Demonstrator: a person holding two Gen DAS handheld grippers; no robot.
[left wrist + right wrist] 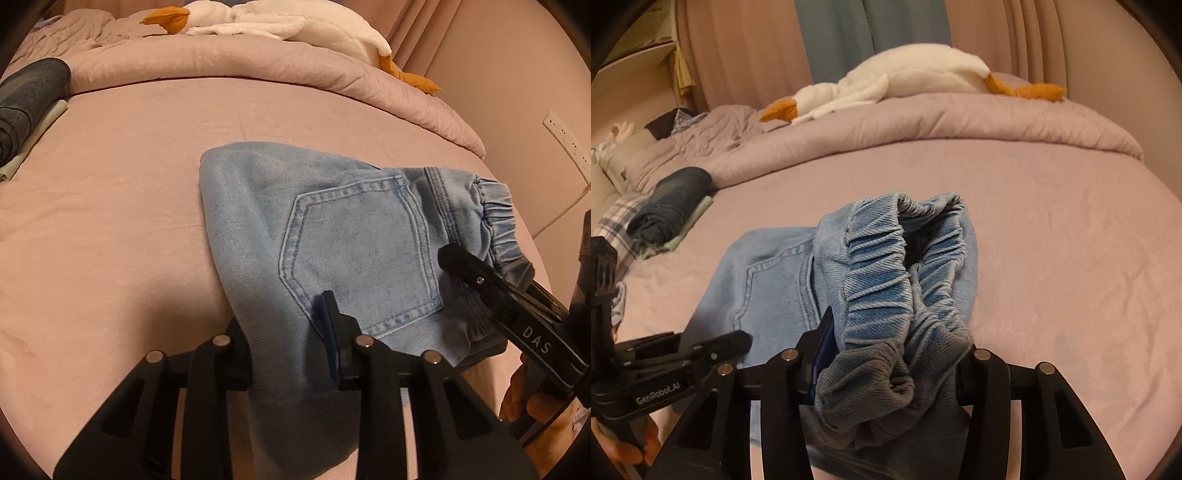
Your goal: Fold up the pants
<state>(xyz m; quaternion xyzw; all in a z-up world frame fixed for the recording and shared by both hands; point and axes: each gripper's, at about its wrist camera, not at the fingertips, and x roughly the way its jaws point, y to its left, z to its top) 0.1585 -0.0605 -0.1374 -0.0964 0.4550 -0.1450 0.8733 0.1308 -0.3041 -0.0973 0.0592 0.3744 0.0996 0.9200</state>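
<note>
1. Fingers of the left gripper stand narrow with a fold of the light blue pants pinched between them, just below the back pocket.
2. Fingers of the right gripper close on the bunched elastic waistband, which rises up between them and nearly fills the right wrist view.
3. From the left wrist view the right gripper comes in from the right edge, its dark tip lying on the denim beside the waistband (the letters "DAS" show on its side).
4. From the right wrist view the left gripper sits low at the left, its tip touching the denim near the pocket seam.
5. Most of the pants lie folded on the pink bed sheet, near the front edge of the bed, with the waistband end lifted off it.
6. A rolled dark garment rests well apart at the left side of the bed.
7. A white plush goose with orange beak and feet lies on the bunched duvet at the far end.
</note>
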